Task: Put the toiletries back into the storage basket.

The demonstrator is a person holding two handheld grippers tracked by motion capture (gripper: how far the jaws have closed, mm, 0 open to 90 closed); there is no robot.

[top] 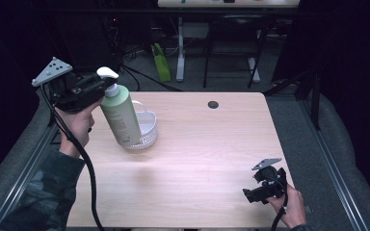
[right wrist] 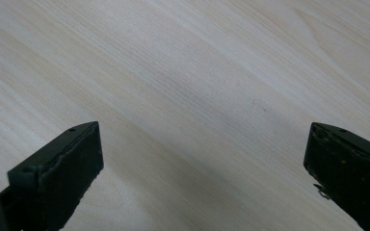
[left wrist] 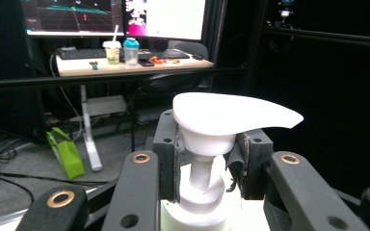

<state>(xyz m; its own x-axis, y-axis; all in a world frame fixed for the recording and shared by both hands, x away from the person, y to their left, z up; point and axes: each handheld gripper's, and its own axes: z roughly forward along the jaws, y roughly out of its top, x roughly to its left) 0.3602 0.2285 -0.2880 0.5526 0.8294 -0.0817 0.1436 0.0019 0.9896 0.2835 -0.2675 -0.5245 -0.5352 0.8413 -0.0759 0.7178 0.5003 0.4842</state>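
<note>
A pale green pump bottle [top: 120,115] with a white pump head [top: 107,72] leans at the left of the wooden table [top: 197,144], its base at or in a small white basket [top: 144,130]. My left gripper [top: 107,84] is shut on the bottle's pump neck, just under the white head. In the left gripper view the pads squeeze the white neck [left wrist: 203,166] from both sides, with the pump head [left wrist: 231,115] above them. My right gripper [top: 248,195] rests low over the table's front right corner, its jaws wide apart [right wrist: 202,159] over bare wood.
A dark round hole [top: 213,104] sits in the tabletop near the far edge. Behind the table stand desk legs, cables and a green bag [top: 161,62]. A desk with monitors, a keyboard and cups [left wrist: 120,50] lies farther back. Grey padding borders the table.
</note>
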